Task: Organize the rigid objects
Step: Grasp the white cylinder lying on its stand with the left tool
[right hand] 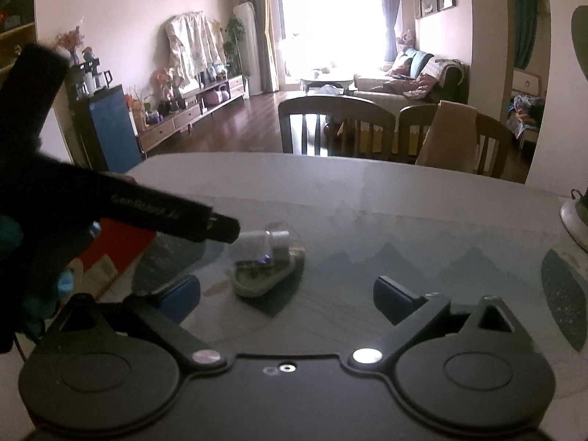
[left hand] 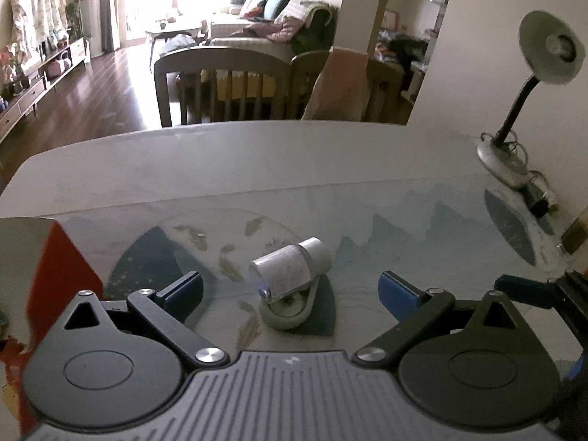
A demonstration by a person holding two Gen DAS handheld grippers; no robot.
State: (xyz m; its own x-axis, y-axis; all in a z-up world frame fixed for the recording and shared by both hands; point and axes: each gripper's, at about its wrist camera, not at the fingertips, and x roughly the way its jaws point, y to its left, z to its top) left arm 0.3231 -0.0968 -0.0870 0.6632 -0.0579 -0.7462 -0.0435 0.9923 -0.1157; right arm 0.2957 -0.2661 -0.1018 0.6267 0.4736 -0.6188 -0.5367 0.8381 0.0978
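In the left wrist view, the left gripper (left hand: 290, 288) hangs spread wide with nothing between its blue pads, lined up on the white cylinder (left hand: 290, 266) lying tilted across a small oval dish (left hand: 288, 310) on the table (left hand: 220, 169), likely to take it. In the right wrist view, the right gripper (right hand: 286, 299) is equally spread and empty, facing the same cylinder (right hand: 262, 242) from just beside the left tool, probably ready to steady the dish (right hand: 257, 281).

A small cylinder (left hand: 290, 268) lies tilted on a little oval dish (left hand: 288, 308), which rests on a mat (left hand: 404, 228) spread over the counter (left hand: 220, 161). The dish sits ahead of the left tongs (left hand: 290, 288), between their spread fingers and touching neither. A desk lamp (left hand: 507, 161) stands at the counter's far right, and chairs (left hand: 220, 84) stand behind its far edge.
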